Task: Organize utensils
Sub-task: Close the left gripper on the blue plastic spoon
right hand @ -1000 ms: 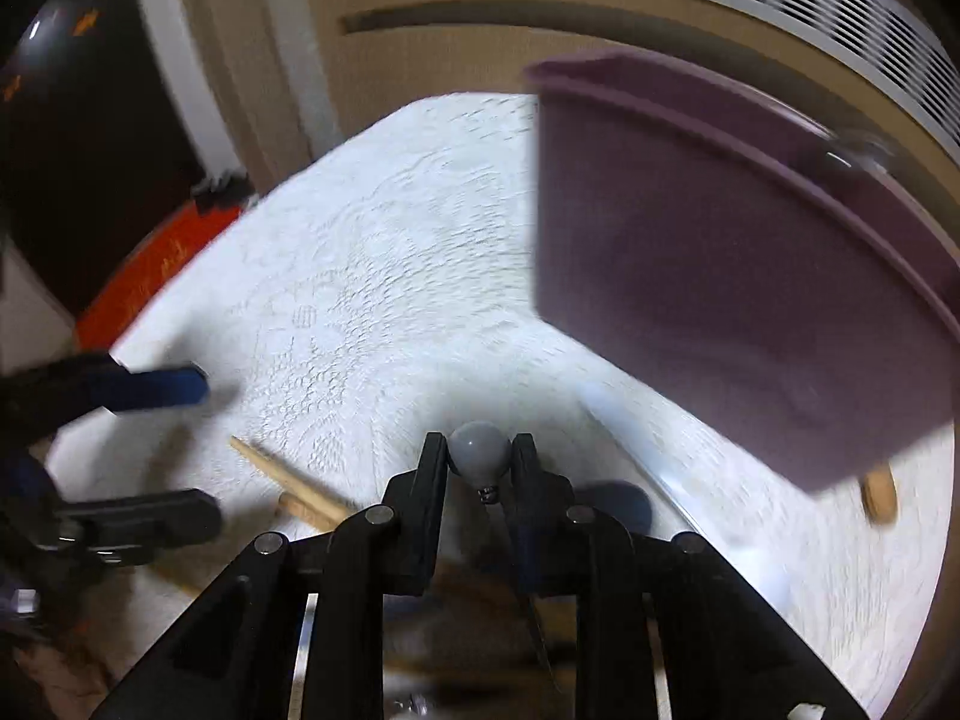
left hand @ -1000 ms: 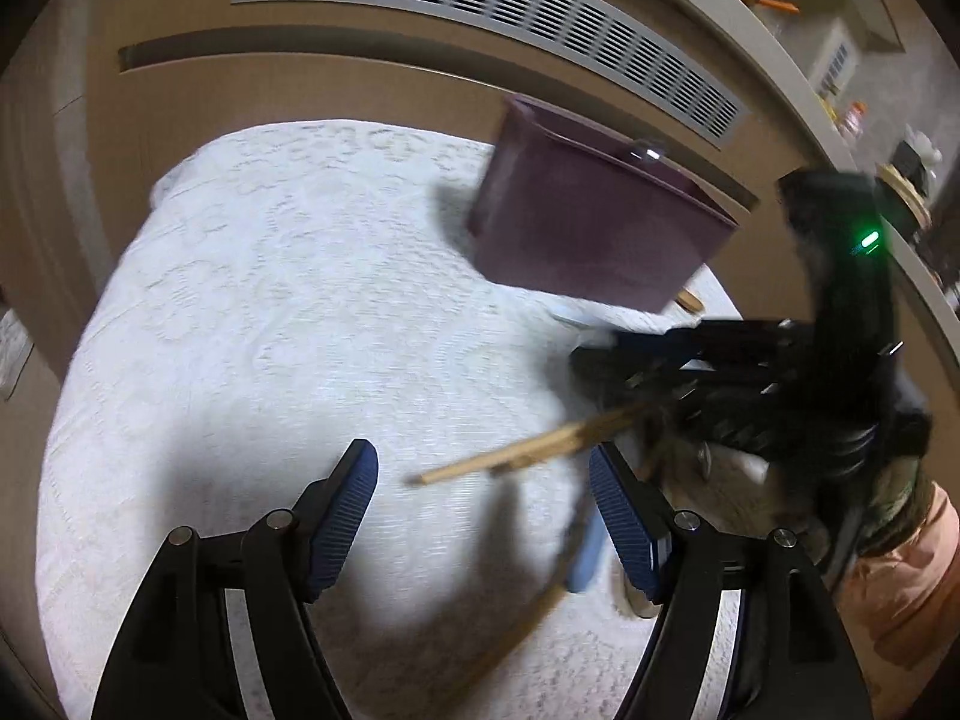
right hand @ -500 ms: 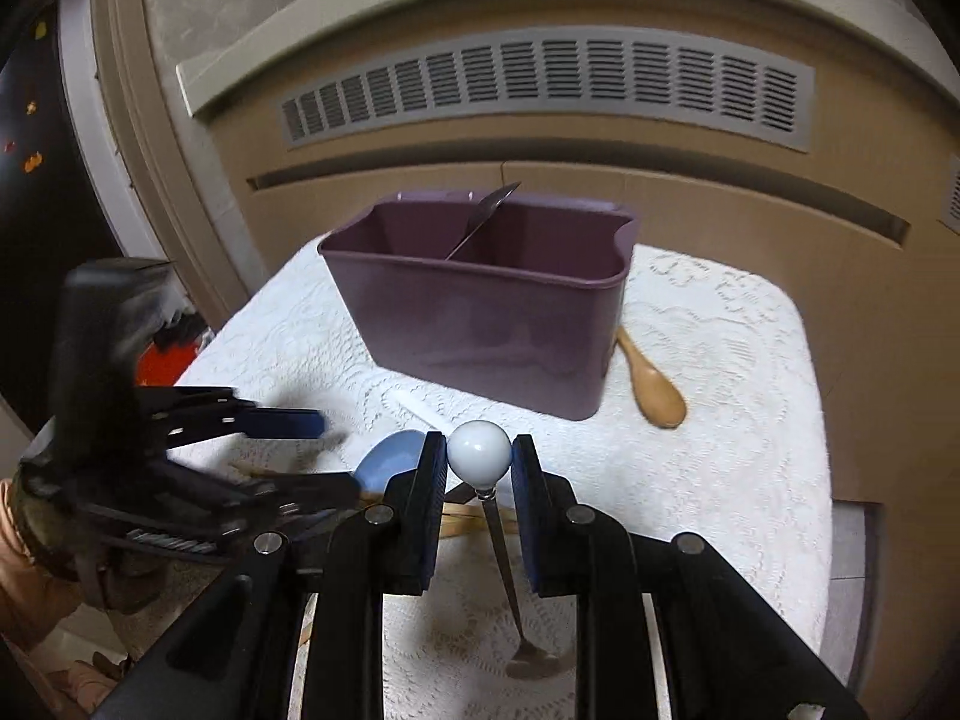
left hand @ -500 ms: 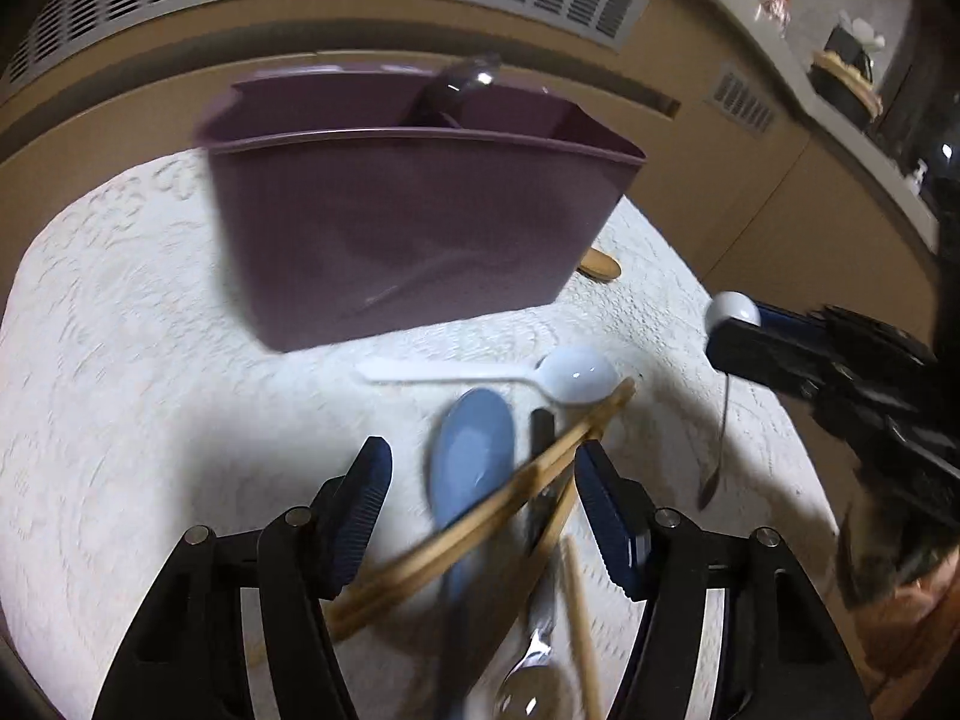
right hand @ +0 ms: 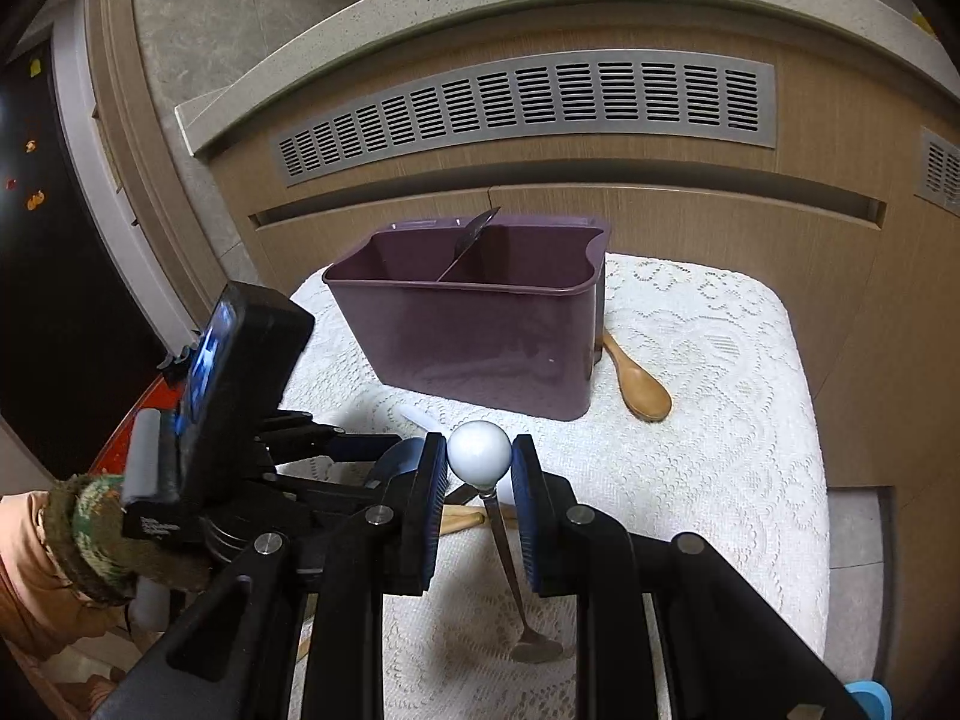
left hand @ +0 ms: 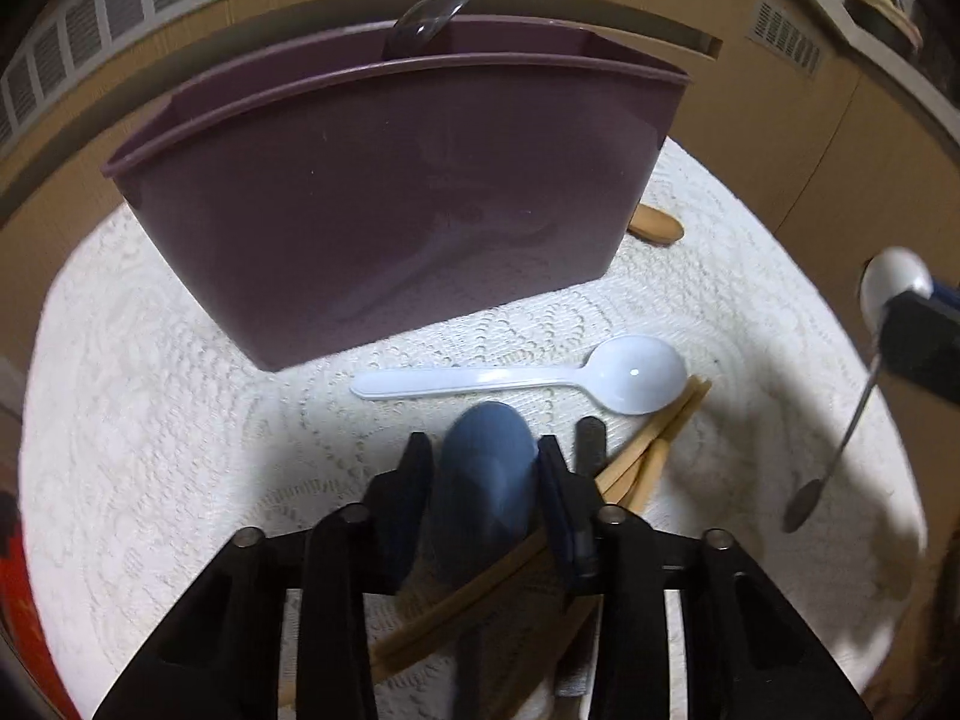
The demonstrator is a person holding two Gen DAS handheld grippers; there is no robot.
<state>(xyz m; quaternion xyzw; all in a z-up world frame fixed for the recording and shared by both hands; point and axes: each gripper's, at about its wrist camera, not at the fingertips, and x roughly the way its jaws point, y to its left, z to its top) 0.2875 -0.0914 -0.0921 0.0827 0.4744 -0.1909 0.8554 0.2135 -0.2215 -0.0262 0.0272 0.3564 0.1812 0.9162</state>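
Note:
A purple two-compartment caddy (left hand: 390, 198) (right hand: 474, 330) stands on the lace-covered table, a metal spoon (left hand: 429, 15) leaning inside it. In front of it lie a white plastic spoon (left hand: 636, 375), wooden chopsticks (left hand: 654, 450) and a blue spoon (left hand: 486, 462). My left gripper (left hand: 485, 471) is closing, and its pads touch both sides of the blue spoon's bowl. My right gripper (right hand: 479, 480) is shut on a thin metal spoon with a white ball end (right hand: 479, 459), held above the cloth with its bowl hanging down. A wooden spoon (right hand: 639, 387) lies right of the caddy.
The white lace cloth (right hand: 720, 420) covers a small table with edges close on all sides. A wooden cabinet with a grey vent grille (right hand: 540, 102) rises right behind it. A black handle (left hand: 591, 438) lies among the chopsticks. The left gripper's body (right hand: 240, 372) sits left of my right gripper.
My left gripper swung over the utensil pile toward the caddy and its jaws narrowed around the blue spoon. My right gripper rose and drew back from the caddy, still holding the ball-ended spoon.

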